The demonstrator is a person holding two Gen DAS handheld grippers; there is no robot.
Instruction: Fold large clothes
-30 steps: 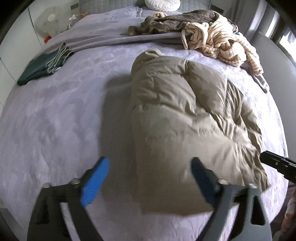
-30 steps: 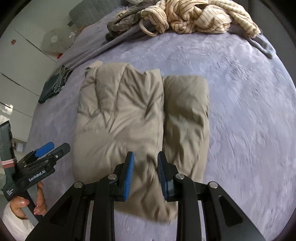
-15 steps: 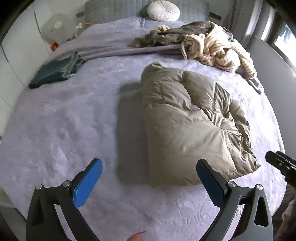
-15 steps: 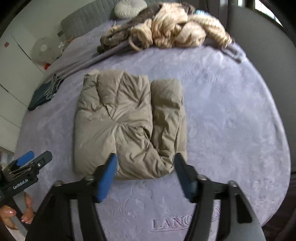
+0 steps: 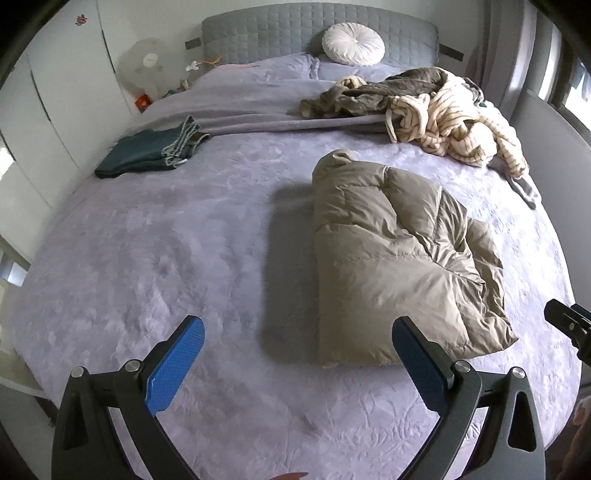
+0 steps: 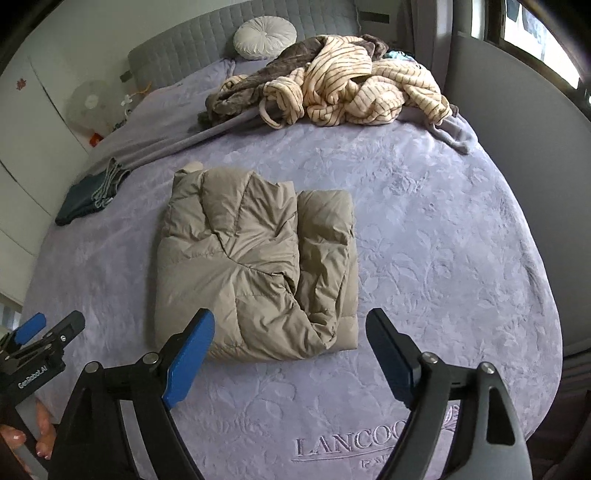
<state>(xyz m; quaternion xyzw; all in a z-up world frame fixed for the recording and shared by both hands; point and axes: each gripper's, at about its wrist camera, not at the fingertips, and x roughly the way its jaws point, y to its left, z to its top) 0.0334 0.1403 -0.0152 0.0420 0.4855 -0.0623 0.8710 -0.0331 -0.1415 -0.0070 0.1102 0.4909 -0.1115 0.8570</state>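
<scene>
At the far left of the bed (image 5: 155, 266), which is covered by a lilac embossed plush blanket, a folded dark green garment with a frayed denim edge (image 5: 147, 153) lies flat near the bed's edge, with a white round fan (image 5: 146, 68) standing beyond it beside the grey quilted headboard (image 5: 280, 27). Near the camera in the left wrist view, the left tongs (image 5: 297, 363) hang over bare blanket with their blue pads spread wide and nothing between them. To the right of them, around the middle of the bed, lies the beige quilted puffer jacket (image 6: 255, 273), folded into a thick oblong with its long side running from near to far and one narrower folded strip lying along its right side. In the right wrist view the right tongs (image 6: 291, 354) hover above the jacket's near edge; their jaws are opening, already wide, and they grip nothing, the pads clear of the fabric. A hand (image 6: 37, 437) shows at the lower left of that view under the other tool. Far right, well apart from the jacket, a heap of cream striped fleece and brown-grey plush clothing (image 6: 340, 85) sits by a white round tufted cushion (image 6: 264, 37) at the headboard.
</scene>
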